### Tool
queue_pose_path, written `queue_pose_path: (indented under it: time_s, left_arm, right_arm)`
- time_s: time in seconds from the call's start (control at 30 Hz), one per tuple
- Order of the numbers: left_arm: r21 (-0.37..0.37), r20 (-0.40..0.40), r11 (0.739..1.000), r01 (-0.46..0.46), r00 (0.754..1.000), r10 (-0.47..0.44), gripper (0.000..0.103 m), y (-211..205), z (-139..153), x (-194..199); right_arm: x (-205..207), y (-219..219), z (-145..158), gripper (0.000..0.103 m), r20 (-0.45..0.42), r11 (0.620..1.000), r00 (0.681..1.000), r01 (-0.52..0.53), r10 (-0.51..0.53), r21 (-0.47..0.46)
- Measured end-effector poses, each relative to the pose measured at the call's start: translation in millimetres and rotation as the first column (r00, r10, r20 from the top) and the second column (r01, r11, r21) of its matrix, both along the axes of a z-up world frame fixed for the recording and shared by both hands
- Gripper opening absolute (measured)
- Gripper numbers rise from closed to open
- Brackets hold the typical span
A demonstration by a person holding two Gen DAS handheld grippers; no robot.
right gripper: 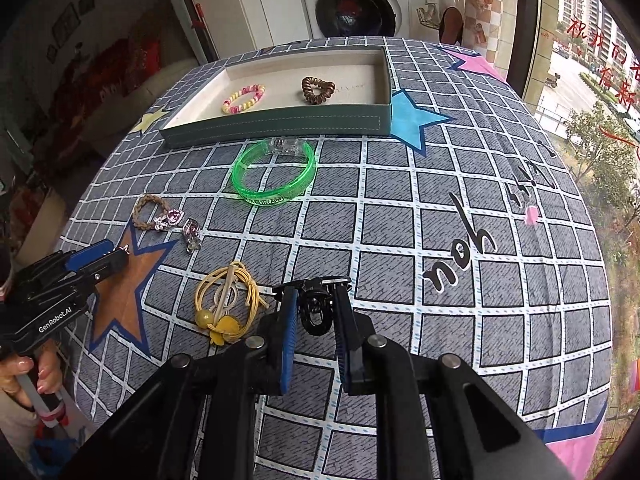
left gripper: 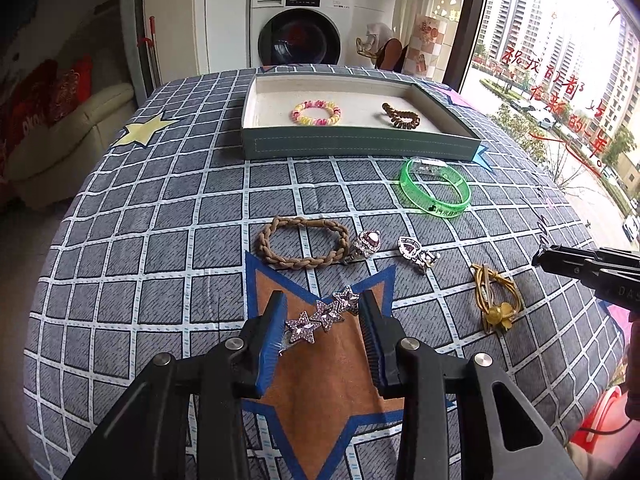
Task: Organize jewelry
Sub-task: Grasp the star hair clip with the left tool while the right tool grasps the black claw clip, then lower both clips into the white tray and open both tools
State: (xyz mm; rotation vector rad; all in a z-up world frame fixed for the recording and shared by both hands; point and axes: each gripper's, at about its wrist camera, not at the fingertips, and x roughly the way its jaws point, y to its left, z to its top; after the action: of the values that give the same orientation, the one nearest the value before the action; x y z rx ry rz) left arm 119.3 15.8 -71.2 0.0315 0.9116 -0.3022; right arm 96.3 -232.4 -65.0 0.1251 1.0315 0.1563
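The cloth is grey with a white grid and coloured stars. The tray is dark green outside, cream inside; the bangle is bright translucent green.

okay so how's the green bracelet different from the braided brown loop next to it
The green bracelet is see-through plastic, a smooth band with a clear clasp block and printed lettering; the braided brown loop is opaque plaited cord. The green bracelet lies closer to the tray; the brown loop lies nearer the left tool. Both lie flat on the checked cloth, outside the tray.

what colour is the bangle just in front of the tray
Translucent bright green bangle with a clear clasp; clearest in the right wrist view.
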Motion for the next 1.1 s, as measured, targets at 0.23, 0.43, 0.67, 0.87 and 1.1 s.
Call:
queue_pose_path:
  time_s: [0.23, 0.43, 0.67, 0.87, 1.1]
  left_arm:
    - [-0.054, 0.04, 0.999, -0.002, 0.999, 0.004, 0.049, -2, 29, 6]
    - [-0.066, 0.08, 0.998, -0.007, 0.997, 0.012, 0.049, -6, 51, 18]
    - [-0.085, 0.113, 0.996, -0.005, 0.993, 0.015, 0.049, -9, 75, 45]
    - [-0.098, 0.143, 0.995, -0.024, 0.989, 0.038, 0.049, -12, 93, 88]
    - [-0.11, 0.124, 0.992, -0.06, 0.99, 0.073, 0.049, -18, 96, 152]
  right_arm:
    - [1, -6, 21, 0.019, 0.04, 0.999, 0.999, 0.008, -0.009, 0.039]
    - [14, -10, 43, 0.019, 0.074, 0.998, 0.997, 0.008, -0.013, 0.065]
    - [47, -16, 80, 0.019, 0.129, 0.998, 0.992, -0.01, 0.003, 0.055]
    - [95, -21, 105, 0.019, 0.157, 0.998, 0.988, -0.015, 0.005, 0.061]
    - [163, -23, 112, 0.019, 0.148, 0.994, 0.989, -0.009, -0.006, 0.105]
